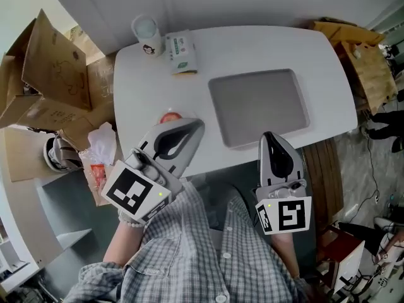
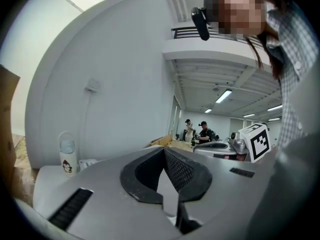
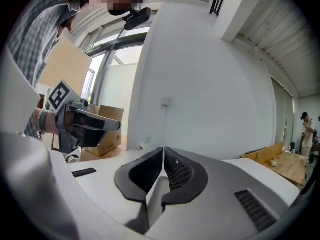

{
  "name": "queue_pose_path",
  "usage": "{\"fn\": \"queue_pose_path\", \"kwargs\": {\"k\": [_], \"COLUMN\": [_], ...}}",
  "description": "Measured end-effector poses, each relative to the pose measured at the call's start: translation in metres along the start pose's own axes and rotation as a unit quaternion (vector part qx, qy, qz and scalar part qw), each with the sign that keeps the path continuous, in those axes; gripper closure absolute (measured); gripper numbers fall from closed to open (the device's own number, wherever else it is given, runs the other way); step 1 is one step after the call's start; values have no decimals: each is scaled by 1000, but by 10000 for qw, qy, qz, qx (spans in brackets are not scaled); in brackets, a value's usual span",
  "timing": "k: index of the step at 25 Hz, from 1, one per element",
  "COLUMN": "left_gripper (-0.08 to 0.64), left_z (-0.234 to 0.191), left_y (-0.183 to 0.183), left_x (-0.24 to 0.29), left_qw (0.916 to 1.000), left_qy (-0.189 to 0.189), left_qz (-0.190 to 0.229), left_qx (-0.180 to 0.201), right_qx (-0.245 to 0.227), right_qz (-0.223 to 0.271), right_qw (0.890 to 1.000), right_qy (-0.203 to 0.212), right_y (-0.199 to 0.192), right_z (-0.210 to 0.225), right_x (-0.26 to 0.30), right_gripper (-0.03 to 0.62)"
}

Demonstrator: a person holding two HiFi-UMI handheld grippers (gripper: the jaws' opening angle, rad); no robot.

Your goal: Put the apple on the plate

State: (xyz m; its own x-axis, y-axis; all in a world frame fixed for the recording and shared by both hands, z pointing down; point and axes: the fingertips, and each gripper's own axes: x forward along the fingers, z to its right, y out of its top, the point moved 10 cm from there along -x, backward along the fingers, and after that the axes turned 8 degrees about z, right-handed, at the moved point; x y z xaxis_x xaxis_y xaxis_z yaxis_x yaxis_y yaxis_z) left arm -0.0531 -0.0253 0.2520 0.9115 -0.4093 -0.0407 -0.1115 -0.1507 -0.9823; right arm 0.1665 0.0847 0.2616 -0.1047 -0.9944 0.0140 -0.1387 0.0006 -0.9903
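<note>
The apple (image 1: 169,116) sits on the white table (image 1: 139,87) near its front edge, apart from the grey plate (image 1: 259,106) to its right, so we judge that the grasp, the carry and the set-down are all left to do. Only a red sliver shows behind our left gripper (image 1: 197,125), so we cannot tell where its stem points or whether it has a long axis. Both that gripper and our right gripper (image 1: 267,136) have their jaws pressed together on nothing.

You have bright, even light. The white desk (image 1: 265,49) shows only soft shadows along its front edge. Both gripper views bend strongly and darken at the corners, and the ceiling lamps (image 2: 223,96) glare mildly.
</note>
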Motion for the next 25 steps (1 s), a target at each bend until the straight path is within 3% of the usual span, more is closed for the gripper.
{"fn": "queue_pose_path", "kwargs": {"k": [6, 11, 17, 25], "left_gripper": [552, 552, 552, 552], "left_z": [-26, -39, -40, -49], "left_y": [-4, -10, -18, -43], "left_x": [-30, -41, -47, -55], "left_qw": [9947, 9862, 9651, 9344], "left_qy": [1016, 1640, 2585, 3464], "left_qz": [60, 76, 134, 39], "left_qx": [-116, -204, -393, -824], "right_qx": [-24, 12, 3, -166], "right_qz": [-175, -388, -701, -1186], "right_qw": [9952, 9886, 9724, 9497], "right_qy": [966, 1456, 2226, 2894], "right_y": [-11, -26, -40, -68], "right_z": [-10, -9, -7, -16], "right_x": [52, 85, 120, 160], "right_gripper": [566, 566, 566, 566]}}
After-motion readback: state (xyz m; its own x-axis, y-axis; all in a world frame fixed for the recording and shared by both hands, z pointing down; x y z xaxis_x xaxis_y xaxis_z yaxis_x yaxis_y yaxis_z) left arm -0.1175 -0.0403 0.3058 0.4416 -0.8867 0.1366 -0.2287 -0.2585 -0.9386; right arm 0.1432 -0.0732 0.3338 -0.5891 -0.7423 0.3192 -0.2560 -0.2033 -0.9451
